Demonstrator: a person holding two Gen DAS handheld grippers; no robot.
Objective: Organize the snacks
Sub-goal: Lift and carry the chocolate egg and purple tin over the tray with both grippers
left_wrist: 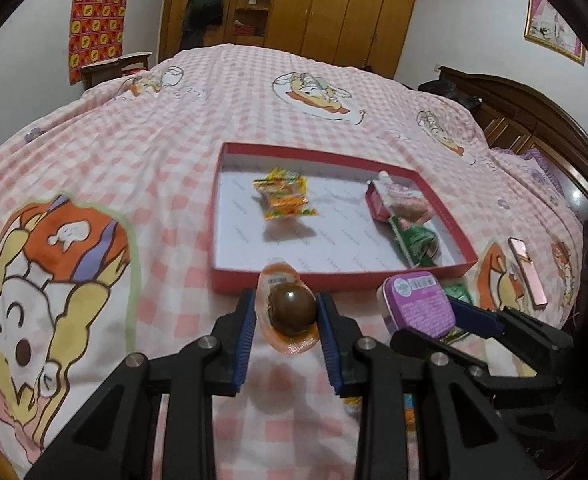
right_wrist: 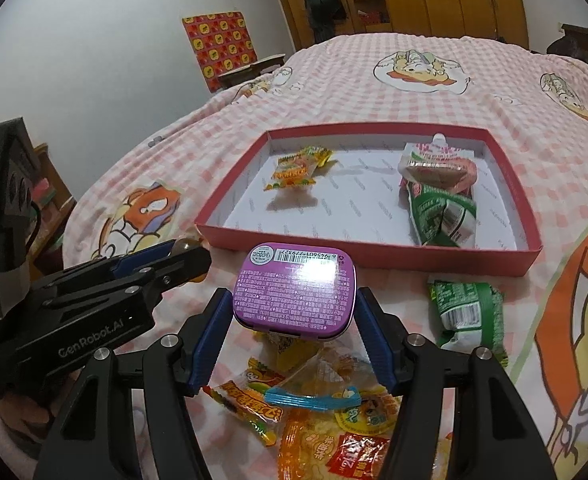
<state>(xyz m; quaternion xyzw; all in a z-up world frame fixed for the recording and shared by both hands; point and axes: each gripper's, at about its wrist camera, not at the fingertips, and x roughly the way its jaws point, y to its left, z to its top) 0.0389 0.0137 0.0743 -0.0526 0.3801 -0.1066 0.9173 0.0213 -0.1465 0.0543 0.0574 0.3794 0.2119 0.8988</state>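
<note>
My left gripper is shut on an egg snack, a brown ball in a clear orange wrapper, held above the bed just in front of the red tray. My right gripper is shut on a purple tin with a barcode label, also lifted off the bedspread; the same tin shows in the left wrist view. The tray holds orange-yellow candy packets on its left side and a pink pouch with a green packet on its right.
A pile of loose snack packets lies on the checked bedspread under the right gripper. A green packet lies right of the tin. A pink phone rests right of the tray. Wardrobes stand beyond the bed.
</note>
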